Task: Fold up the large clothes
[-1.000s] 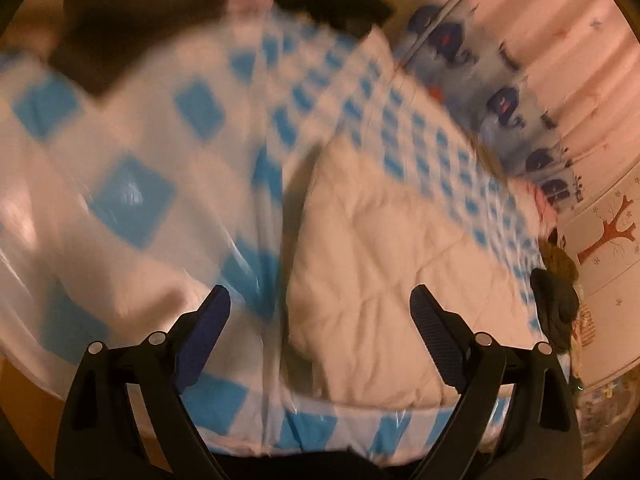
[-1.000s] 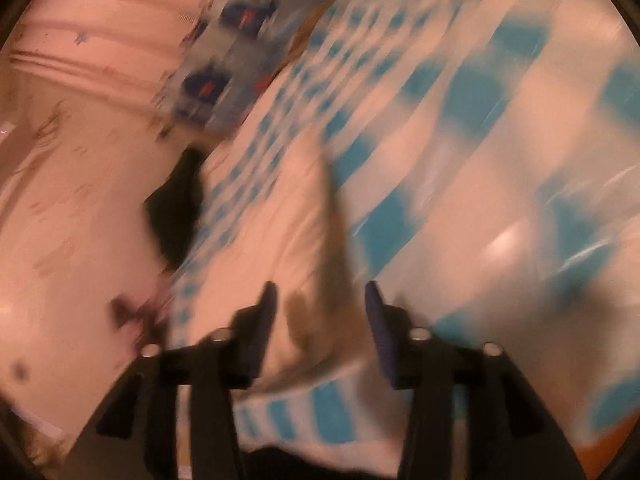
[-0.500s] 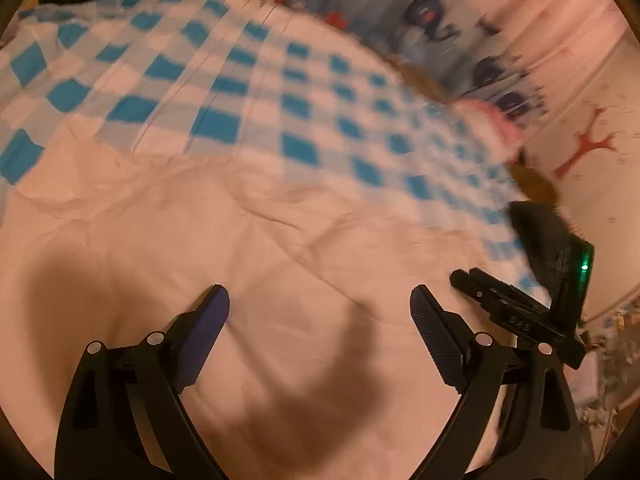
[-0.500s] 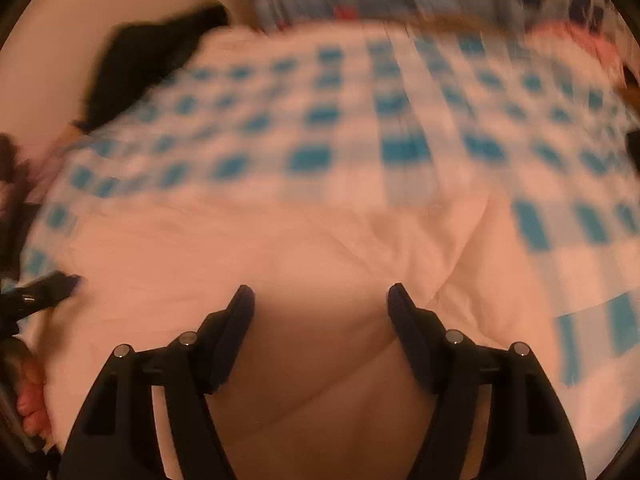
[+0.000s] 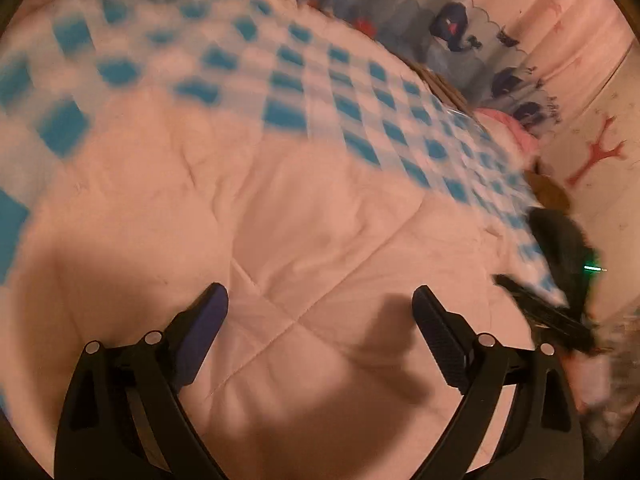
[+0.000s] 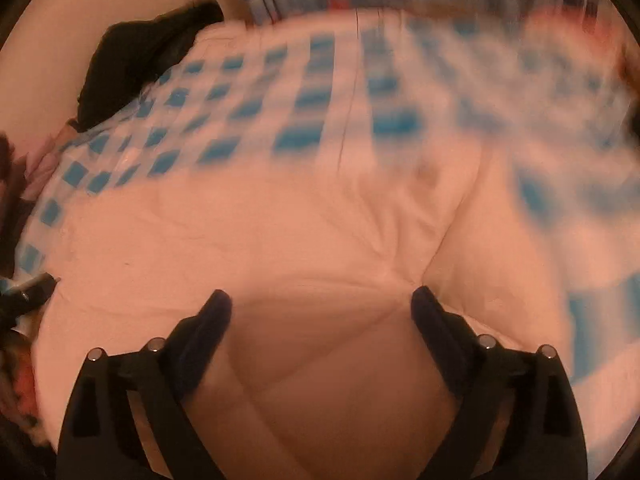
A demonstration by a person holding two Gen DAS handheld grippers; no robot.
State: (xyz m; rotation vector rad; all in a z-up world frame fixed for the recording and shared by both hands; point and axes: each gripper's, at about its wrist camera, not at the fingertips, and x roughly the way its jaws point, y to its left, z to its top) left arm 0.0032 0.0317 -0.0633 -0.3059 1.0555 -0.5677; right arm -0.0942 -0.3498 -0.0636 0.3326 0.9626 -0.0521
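A large cream quilted garment (image 5: 304,216) lies spread on a blue-and-white checked cloth (image 5: 340,76). My left gripper (image 5: 320,308) hovers over its stitched middle with jaws wide apart and nothing between them. In the right wrist view the same cream garment (image 6: 280,240) fills the lower half, with a raised fold running up to the right. My right gripper (image 6: 320,312) stands above it, its jaws opening, and only flat fabric lies below the gap. The other gripper (image 5: 548,312) shows at the right edge of the left wrist view.
The checked cloth (image 6: 248,100) covers the surface beyond the garment. A dark garment (image 6: 148,52) lies at its far left corner. A whale-print curtain (image 5: 460,28) and a pale wall with a red tree sticker (image 5: 596,156) stand behind. A pink item (image 5: 508,128) lies by the curtain.
Both views swung from the checked cloth onto the cream garment. My right gripper's jaws spread from narrow to wide. The left jaws stayed wide apart.
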